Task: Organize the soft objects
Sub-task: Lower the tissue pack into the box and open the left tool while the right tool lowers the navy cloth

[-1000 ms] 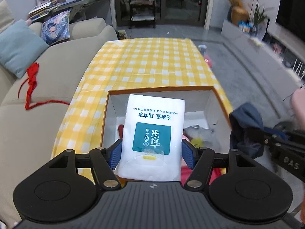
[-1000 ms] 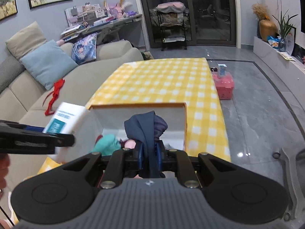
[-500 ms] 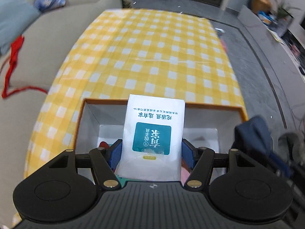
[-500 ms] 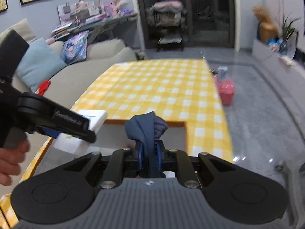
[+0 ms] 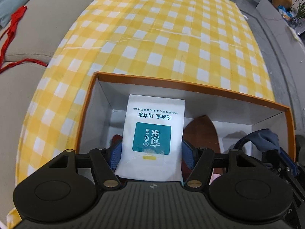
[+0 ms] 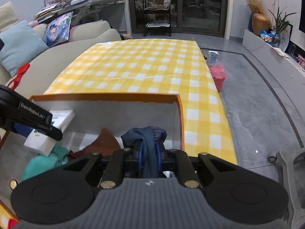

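Observation:
My left gripper [image 5: 151, 153] is shut on a white tissue pack [image 5: 154, 133] with a teal label and holds it over the open orange-rimmed box [image 5: 171, 84]. The pack also shows in the right wrist view [image 6: 51, 131], inside the box [image 6: 106, 96] at its left side. My right gripper [image 6: 149, 152] is shut on a dark blue cloth [image 6: 146, 135] over the box's right part; this cloth also shows in the left wrist view [image 5: 266, 137]. A brown cloth [image 5: 202, 133] and a teal soft item [image 6: 42, 162] lie in the box.
The box sits at the near end of a table with a yellow checked cloth [image 5: 162, 28]. A beige sofa [image 6: 63, 43] with cushions and a red strap [image 5: 11, 28] is to the left. A pink basket [image 6: 218, 76] stands on the floor at the right.
Both grippers have moved forward and down toward the box. The tissue pack now sits lower, within the box walls. The blue cloth has come down over the box's right part.

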`<state>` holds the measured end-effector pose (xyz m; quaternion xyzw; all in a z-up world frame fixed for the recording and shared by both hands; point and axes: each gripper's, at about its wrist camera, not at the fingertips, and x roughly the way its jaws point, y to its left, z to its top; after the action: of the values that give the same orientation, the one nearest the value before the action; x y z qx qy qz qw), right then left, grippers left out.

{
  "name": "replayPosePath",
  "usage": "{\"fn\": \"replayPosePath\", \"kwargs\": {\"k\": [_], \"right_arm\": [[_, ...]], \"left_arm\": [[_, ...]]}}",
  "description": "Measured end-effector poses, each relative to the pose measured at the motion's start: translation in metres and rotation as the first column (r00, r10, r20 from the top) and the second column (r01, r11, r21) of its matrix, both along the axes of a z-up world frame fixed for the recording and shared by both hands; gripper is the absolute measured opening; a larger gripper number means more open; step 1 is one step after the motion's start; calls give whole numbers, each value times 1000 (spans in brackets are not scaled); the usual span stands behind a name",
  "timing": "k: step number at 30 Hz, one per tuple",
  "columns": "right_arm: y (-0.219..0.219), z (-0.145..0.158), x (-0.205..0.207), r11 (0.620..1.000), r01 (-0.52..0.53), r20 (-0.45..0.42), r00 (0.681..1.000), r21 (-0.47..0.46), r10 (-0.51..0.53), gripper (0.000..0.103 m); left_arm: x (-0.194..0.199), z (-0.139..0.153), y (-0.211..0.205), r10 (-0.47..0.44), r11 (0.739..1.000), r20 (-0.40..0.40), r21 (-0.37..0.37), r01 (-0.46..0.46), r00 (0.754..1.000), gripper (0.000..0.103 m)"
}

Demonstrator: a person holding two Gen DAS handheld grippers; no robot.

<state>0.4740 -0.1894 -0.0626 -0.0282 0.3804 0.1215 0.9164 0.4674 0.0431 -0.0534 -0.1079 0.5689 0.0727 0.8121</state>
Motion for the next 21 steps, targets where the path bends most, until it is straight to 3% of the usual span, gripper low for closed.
{"fn": "replayPosePath", "kwargs": {"k": [4, 10, 14, 19, 21], "right_arm": [[-3, 2, -4, 1000, 6, 11, 1000, 8, -6, 13], [-3, 14, -10, 1000, -18, 55, 998, 16, 17, 15], [-1, 14, -10, 999, -28, 54, 998, 18, 27, 15], [1, 14, -10, 999, -40, 44, 998, 21, 39, 15], [2, 15, -10, 999, -49, 42, 998, 21, 48, 22]], "left_arm": [[-3, 4, -3, -4, 1000, 31, 7, 4, 1000, 76], [-4, 4, 5, 41, 998, 56, -56, -38, 998, 86], [-7, 5, 2, 34, 999, 105, -7, -33, 994, 88], [-13, 16, -8, -39, 999, 188, 25, 35, 981, 93], [-15, 22, -13, -62, 997, 229, 62, 49, 971, 95]]}}
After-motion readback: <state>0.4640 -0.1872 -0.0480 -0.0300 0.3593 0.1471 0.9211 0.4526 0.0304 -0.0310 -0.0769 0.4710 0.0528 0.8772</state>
